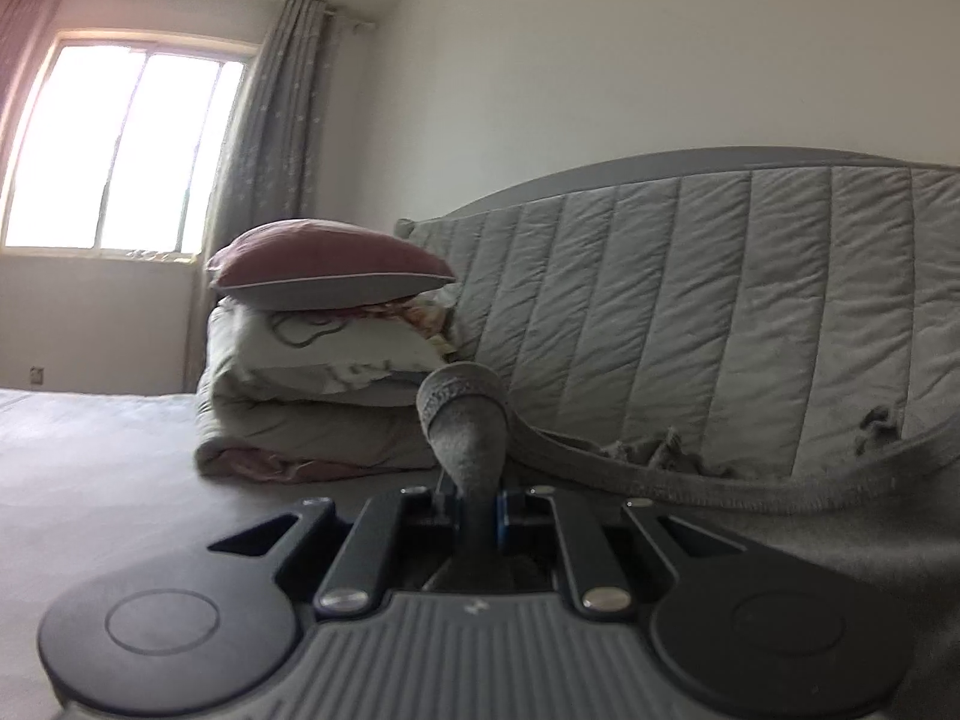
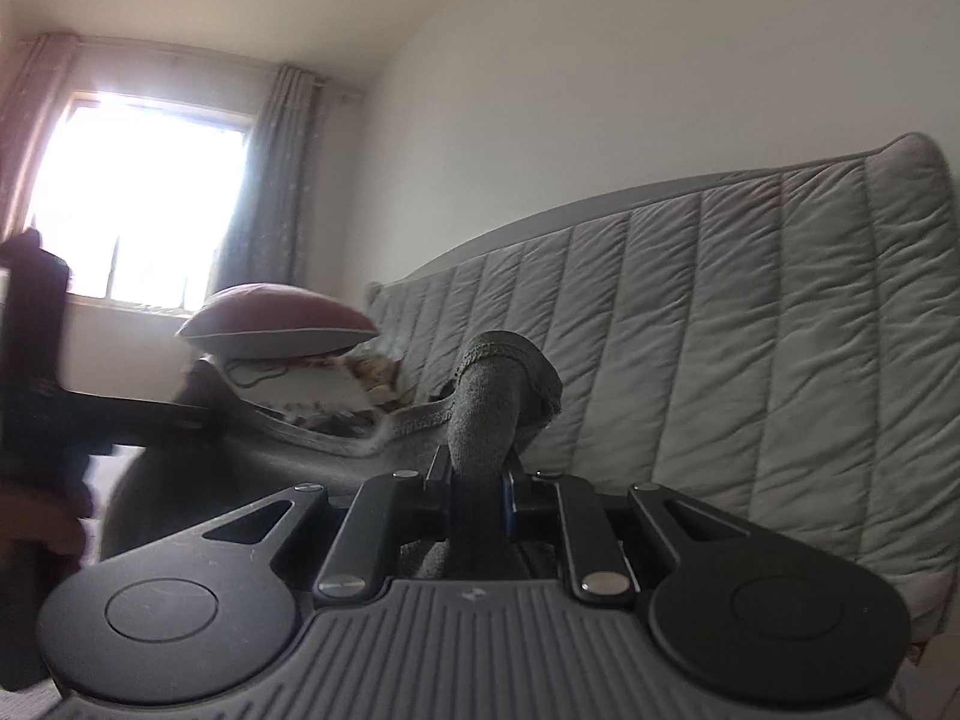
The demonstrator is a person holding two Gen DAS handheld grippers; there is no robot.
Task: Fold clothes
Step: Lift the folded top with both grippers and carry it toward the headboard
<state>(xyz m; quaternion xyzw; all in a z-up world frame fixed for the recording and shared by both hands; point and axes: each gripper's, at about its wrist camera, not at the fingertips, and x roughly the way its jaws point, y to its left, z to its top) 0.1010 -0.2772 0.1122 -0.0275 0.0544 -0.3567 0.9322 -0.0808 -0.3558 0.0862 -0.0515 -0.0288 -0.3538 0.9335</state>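
While both clamp it, left gripper (image 1: 478,504), right gripper (image 2: 480,495), grey garment (image 1: 465,420) stretched between

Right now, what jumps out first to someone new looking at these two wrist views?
A grey knit garment bunches up between the shut fingers of the left gripper, its edge stretching rightward; the right gripper pinches another bunch of it. Behind stands a quilted grey headboard, with a pink pillow atop stacked bedding, and a bright window at left.

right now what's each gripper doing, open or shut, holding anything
left gripper: shut on the grey garment, a bunch of it pinched between the jaws.
right gripper: shut on the same grey garment.
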